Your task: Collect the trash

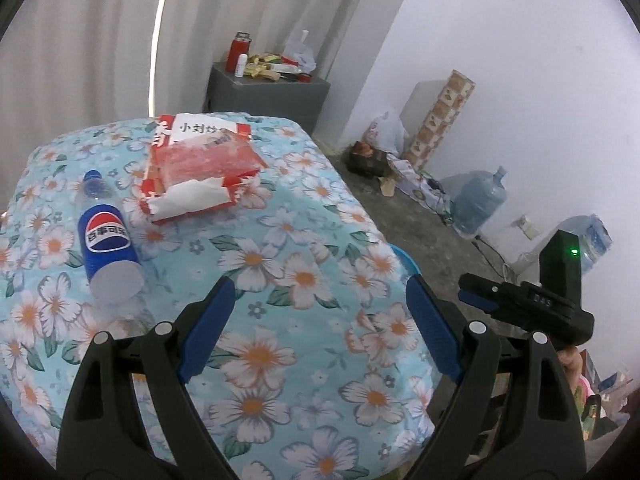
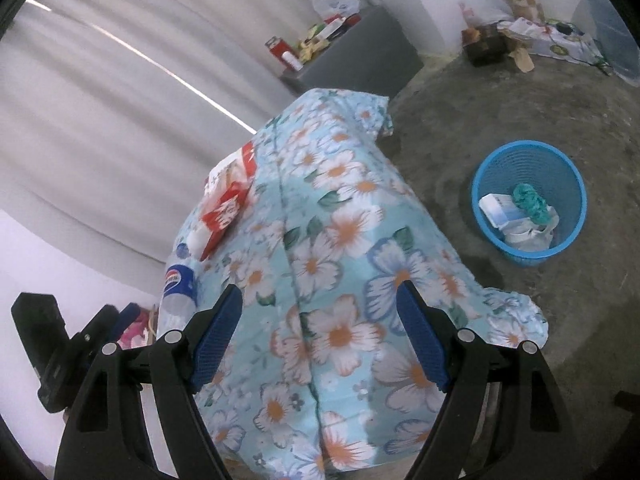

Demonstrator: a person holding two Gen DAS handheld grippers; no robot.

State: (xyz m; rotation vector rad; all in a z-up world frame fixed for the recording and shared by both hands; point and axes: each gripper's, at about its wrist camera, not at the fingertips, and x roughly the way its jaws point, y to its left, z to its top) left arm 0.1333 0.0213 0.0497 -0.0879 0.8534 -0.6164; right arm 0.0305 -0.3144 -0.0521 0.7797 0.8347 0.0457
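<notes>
A Pepsi bottle (image 1: 105,240) lies on its side on the floral cloth of the table (image 1: 304,280), left of my left gripper (image 1: 320,292). A torn red and white food box (image 1: 200,168) with crumpled paper lies beyond it. My left gripper is open and empty above the cloth. My right gripper (image 2: 322,304) is open and empty over the table's near end; it also shows in the left wrist view (image 1: 520,304). The bottle (image 2: 178,284) and the box (image 2: 226,204) sit at the table's left side. A blue trash basket (image 2: 528,200) on the floor holds several pieces of trash.
A grey cabinet (image 1: 272,92) with a red flask and clutter stands behind the table. Water jugs (image 1: 480,204), bags and a patterned box (image 1: 440,116) line the right wall. Grey curtains hang behind. The floor is bare concrete (image 2: 480,92).
</notes>
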